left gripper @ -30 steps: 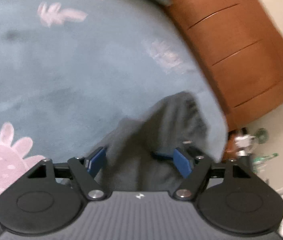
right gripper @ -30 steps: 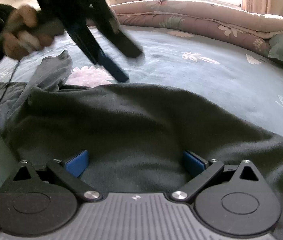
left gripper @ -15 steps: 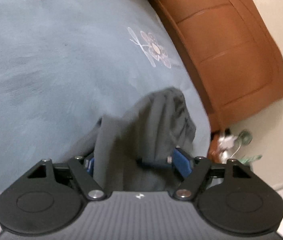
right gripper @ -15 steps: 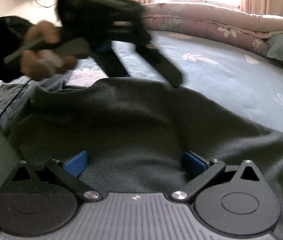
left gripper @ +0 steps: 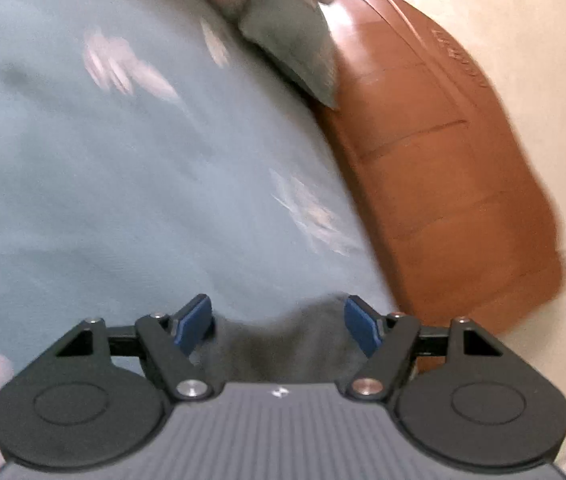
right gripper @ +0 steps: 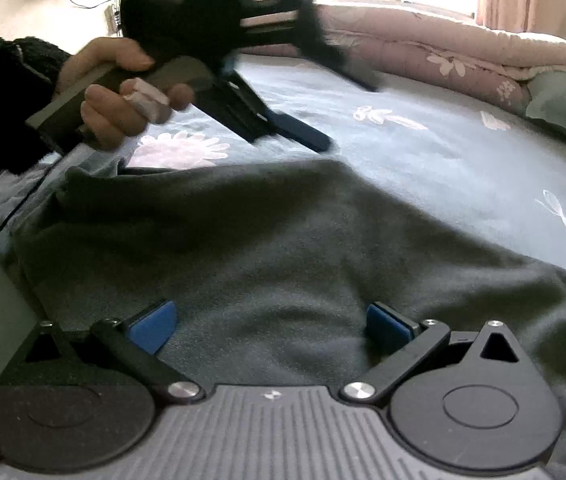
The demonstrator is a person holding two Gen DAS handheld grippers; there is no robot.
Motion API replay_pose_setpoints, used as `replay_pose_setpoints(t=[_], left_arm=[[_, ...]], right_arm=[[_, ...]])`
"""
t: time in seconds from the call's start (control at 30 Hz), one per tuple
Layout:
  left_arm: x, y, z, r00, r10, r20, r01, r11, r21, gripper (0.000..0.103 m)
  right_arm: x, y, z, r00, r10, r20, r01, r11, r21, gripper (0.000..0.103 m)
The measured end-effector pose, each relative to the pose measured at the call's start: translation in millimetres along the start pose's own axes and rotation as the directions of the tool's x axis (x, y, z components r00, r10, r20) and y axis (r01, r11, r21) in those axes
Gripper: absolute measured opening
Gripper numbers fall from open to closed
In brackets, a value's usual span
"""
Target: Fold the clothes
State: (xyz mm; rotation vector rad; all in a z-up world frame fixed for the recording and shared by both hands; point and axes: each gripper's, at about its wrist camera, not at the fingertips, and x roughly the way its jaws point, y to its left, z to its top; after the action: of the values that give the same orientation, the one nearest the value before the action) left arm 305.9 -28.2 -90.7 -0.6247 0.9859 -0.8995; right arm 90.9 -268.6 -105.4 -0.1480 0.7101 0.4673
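Nearest, in the right wrist view, we see the right gripper (right gripper: 269, 322) with its jaws apart, low over the dark grey garment (right gripper: 251, 240); whether its blue pads press the cloth we cannot tell. The garment lies spread across the near edge of the bed (right gripper: 423, 152), on a pale blue sheet printed with pink flowers. Beyond it, a hand (right gripper: 123, 92) in a dark sleeve holds the left gripper (right gripper: 323, 116) above the sheet, jaws apart and empty. In the left wrist view, we find an edge of the garment low between those jaws. Farther off lie a grey pillow (left gripper: 295, 44) and a brown padded headboard (left gripper: 443, 184); its embossed lettering is too blurred to read.
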Motion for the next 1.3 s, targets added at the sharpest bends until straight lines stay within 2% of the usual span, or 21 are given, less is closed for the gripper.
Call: replay_pose_setpoints(t=[0.13, 0.33, 0.37, 0.4, 0.5, 0.63, 0.73, 0.77, 0.87, 0.9, 0.93, 1.03, 1.1, 1.17, 1.3], left_arm=[[-29.9, -10.6, -1.9, 0.999, -0.044, -0.020, 0.045, 0.998, 0.051, 0.075], [-29.1, -14.5, -23.1, 0.990, 0.046, -0.132, -0.037, 0.997, 0.071, 0.072], [-34.7, -11.4, -27.2, 0.990, 0.049, -0.133, -0.041, 0.997, 0.058, 0.066], [-40.7, -8.5, -30.7, 0.990, 0.047, -0.131, -0.041, 0.998, 0.046, 0.057], [-52.8, -0.4, -36.1, 0.988, 0.101, -0.118, -0.096, 0.994, 0.044, 0.036], [-73.6, 15.6, -42.5, 0.976, 0.194, -0.099, -0.191, 0.981, 0.032, 0.032], [-79.0, 22.9, -49.9, 0.970, 0.208, -0.128, -0.207, 0.978, 0.021, 0.030], [-78.7, 27.1, -52.0, 0.962, 0.229, -0.147, -0.232, 0.973, 0.002, 0.030], [-88.3, 33.6, -51.4, 0.927, 0.363, -0.099, -0.366, 0.931, -0.014, 0.005], [-92.4, 32.9, -50.8, 0.914, 0.400, -0.073, -0.402, 0.916, -0.013, 0.006], [-95.9, 28.6, -51.0, 0.910, 0.411, -0.055, -0.411, 0.911, 0.001, 0.007], [-102.0, 7.1, -57.8, 0.922, 0.387, -0.031, -0.383, 0.920, 0.081, 0.013], [-98.9, -11.2, -66.3, 0.925, 0.376, -0.050, -0.362, 0.915, 0.179, 0.020], [-93.2, -21.2, -75.3, 0.917, 0.392, -0.076, -0.362, 0.897, 0.253, 0.020], [-80.6, -15.7, -83.9, 0.902, 0.408, -0.141, -0.368, 0.898, 0.243, 0.020]], right_arm=[[2.7, 2.9, 1.3, 1.000, -0.002, -0.001, 0.002, 1.000, 0.005, 0.103], [1.7, 2.7, 0.8, 1.000, -0.007, -0.003, 0.007, 1.000, 0.012, 0.103], [1.6, 2.7, 0.5, 1.000, -0.007, -0.003, 0.007, 1.000, 0.014, 0.103], [2.5, 2.3, 0.6, 1.000, -0.007, -0.002, 0.007, 1.000, 0.015, 0.103], [4.2, 1.6, 0.5, 1.000, -0.007, 0.001, 0.007, 1.000, 0.017, 0.103], [3.9, 1.9, -0.3, 1.000, -0.008, 0.002, 0.008, 1.000, 0.017, 0.103], [4.1, 2.5, -0.6, 1.000, -0.010, 0.003, 0.010, 1.000, 0.018, 0.103], [4.1, 2.5, -0.8, 1.000, -0.010, 0.004, 0.010, 1.000, 0.019, 0.103], [3.2, 2.5, -2.0, 1.000, -0.009, 0.007, 0.009, 1.000, 0.018, 0.103], [3.0, 2.7, -2.0, 1.000, -0.011, 0.006, 0.010, 1.000, 0.018, 0.103], [2.8, 2.9, -2.0, 1.000, -0.012, 0.005, 0.012, 1.000, 0.018, 0.103], [2.5, 3.1, -2.0, 1.000, -0.016, 0.003, 0.015, 1.000, 0.019, 0.103], [2.5, 3.3, -1.2, 1.000, -0.017, 0.000, 0.017, 1.000, 0.019, 0.103], [2.4, 4.0, -0.5, 1.000, -0.021, -0.004, 0.021, 1.000, 0.020, 0.103], [1.5, 6.2, 0.2, 0.999, -0.032, -0.011, 0.033, 0.999, 0.022, 0.103]])
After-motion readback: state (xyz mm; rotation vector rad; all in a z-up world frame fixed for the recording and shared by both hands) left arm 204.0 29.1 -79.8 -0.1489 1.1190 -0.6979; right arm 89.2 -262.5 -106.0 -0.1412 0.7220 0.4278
